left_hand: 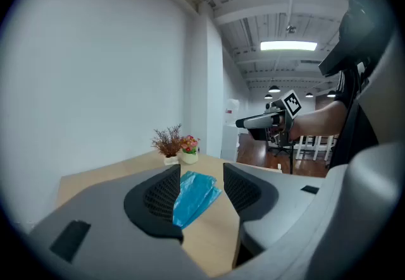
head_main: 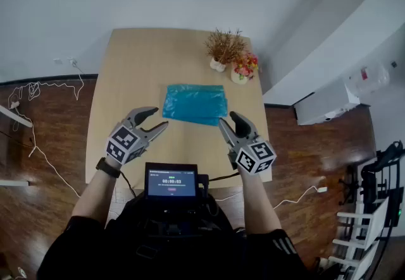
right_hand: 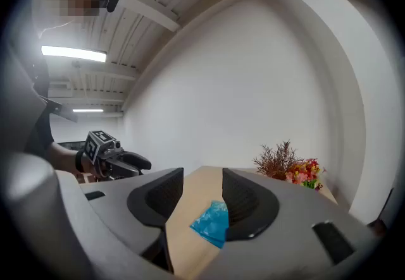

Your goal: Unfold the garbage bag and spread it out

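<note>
A folded blue garbage bag (head_main: 195,104) lies flat on the wooden table (head_main: 133,70), a little past its middle. My left gripper (head_main: 156,118) hovers over the near left part of the table, open, its tips just short of the bag's left corner. My right gripper (head_main: 229,120) hovers open at the bag's near right corner. Nothing is between either pair of jaws. In the left gripper view the bag (left_hand: 193,196) shows ahead through the gap between the jaws; in the right gripper view the bag (right_hand: 212,223) lies ahead, partly hidden by the right jaw.
Two small pots stand at the table's far right corner: dried brown plants (head_main: 224,48) and colourful flowers (head_main: 243,67). A small screen device (head_main: 171,182) sits at my chest. White cables (head_main: 38,92) trail over the wooden floor on the left. A white shelf rack (head_main: 373,209) stands at right.
</note>
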